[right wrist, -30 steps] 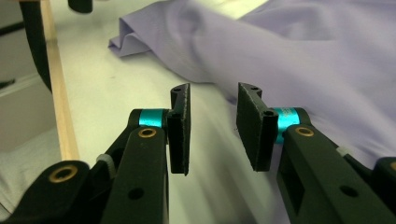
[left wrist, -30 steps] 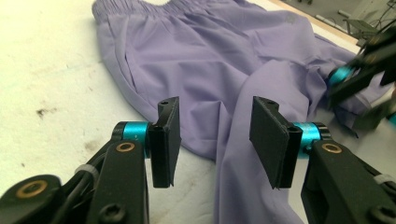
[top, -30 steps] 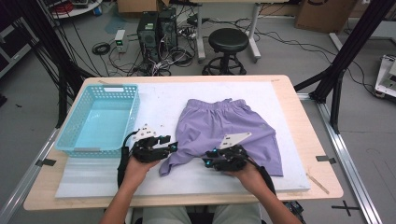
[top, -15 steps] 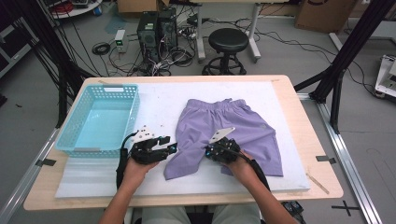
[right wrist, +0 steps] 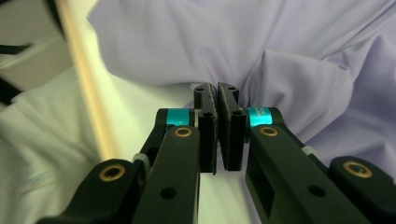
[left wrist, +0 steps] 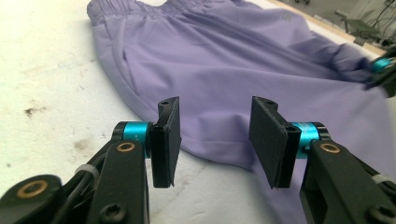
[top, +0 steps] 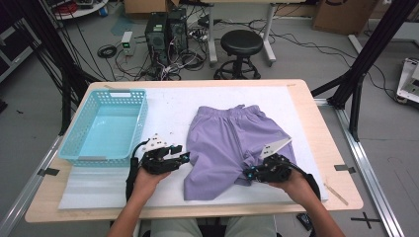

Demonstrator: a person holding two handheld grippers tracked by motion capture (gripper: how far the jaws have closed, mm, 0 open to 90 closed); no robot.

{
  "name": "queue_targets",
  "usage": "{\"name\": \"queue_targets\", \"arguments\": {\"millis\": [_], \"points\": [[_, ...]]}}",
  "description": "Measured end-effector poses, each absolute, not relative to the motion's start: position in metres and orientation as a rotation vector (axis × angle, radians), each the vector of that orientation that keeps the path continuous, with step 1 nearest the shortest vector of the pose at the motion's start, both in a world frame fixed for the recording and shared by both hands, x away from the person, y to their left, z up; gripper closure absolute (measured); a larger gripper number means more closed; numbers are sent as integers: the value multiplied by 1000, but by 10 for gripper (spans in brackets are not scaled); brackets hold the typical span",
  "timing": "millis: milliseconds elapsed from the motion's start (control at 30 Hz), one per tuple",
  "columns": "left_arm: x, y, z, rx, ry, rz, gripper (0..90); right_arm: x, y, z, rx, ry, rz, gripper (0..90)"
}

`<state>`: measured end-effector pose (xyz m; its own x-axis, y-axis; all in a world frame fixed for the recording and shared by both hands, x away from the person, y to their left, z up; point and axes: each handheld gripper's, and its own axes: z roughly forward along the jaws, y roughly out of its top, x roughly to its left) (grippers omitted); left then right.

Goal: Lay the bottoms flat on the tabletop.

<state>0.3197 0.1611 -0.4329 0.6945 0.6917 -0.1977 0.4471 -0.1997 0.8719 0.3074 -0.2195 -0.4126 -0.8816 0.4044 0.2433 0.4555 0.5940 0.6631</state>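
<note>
Shorts: purple, lying spread on the white mat in the middle of the table; waistband toward the far edge, legs toward the person; the leg nearer the right hand is bunched up into a ridge, which suggests it is being gathered for a fold

Right gripper: low at the near right part of the shorts, over that bunched leg; in the right gripper view its jaws have just been closing and now stand pressed almost together; a fold of purple cloth rises right at their tips, so it looks to me like a pinch on the fabric, though the very edge held is too thin to see for certain; a grip there would let the hand carry the leg across

Left gripper: resting on the mat just beside the left hem of the shorts; in the left gripper view the pads are spread apart with bare mat and the hem's edge between them, touching nothing; my guess is that it waits there to take the other side or to pin the cloth flat

Basket: light blue, at the far left of the table, apart from the shorts; likely where the folded garment is meant to go

Step in hand: as I judge it, the first gather of a fold; one side gripped, the other not yet taken

Risk: a thin pinch could slip when the cloth is pulled
</note>
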Motion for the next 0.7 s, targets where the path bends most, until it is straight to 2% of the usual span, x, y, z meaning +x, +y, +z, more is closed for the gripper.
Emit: {"name": "queue_targets", "arguments": {"millis": [33, 67, 100, 200, 367, 400, 433, 533, 567, 600, 633, 667, 700], "points": [[320, 161, -433, 1841, 895, 288, 534, 307, -220, -413, -741, -2744, -1171, 861], [320, 157, -435, 1854, 900, 285, 534, 303, -229, -408, -706, -2699, -1229, 781], [320, 157, -435, 1854, 900, 285, 533, 303, -229, -408, -706, -2699, -1229, 781], [321, 151, -437, 1876, 916, 277, 520, 302, -241, -402, -789, -2682, -1326, 657], [324, 135, -442, 1949, 935, 328, 475, 308, -250, -399, -920, -2661, -1440, 610], [326, 132, -443, 1964, 954, 341, 463, 314, -254, -398, -1070, -2685, -1453, 571], [329, 128, -444, 1984, 970, 354, 463, 314, -254, -398, -1070, -2685, -1453, 571], [340, 113, -450, 2056, 981, 345, 432, 337, -257, -404, -1397, -2741, -1356, 451], [340, 113, -450, 2056, 981, 345, 443, 337, -257, -404, -1397, -2741, -1356, 451], [342, 104, -450, 2095, 953, 389, 467, 351, -252, -410, -1465, -2762, -1297, 412], [342, 104, -450, 2095, 953, 389, 514, 351, -252, -410, -1465, -2762, -1297, 412], [343, 101, -449, 2108, 945, 417, 514, 358, -247, -413, -1472, -2771, -1262, 410], [345, 99, -449, 2101, 945, 421, 725, 371, -235, -418, -1496, -2807, -1183, 390]]}}
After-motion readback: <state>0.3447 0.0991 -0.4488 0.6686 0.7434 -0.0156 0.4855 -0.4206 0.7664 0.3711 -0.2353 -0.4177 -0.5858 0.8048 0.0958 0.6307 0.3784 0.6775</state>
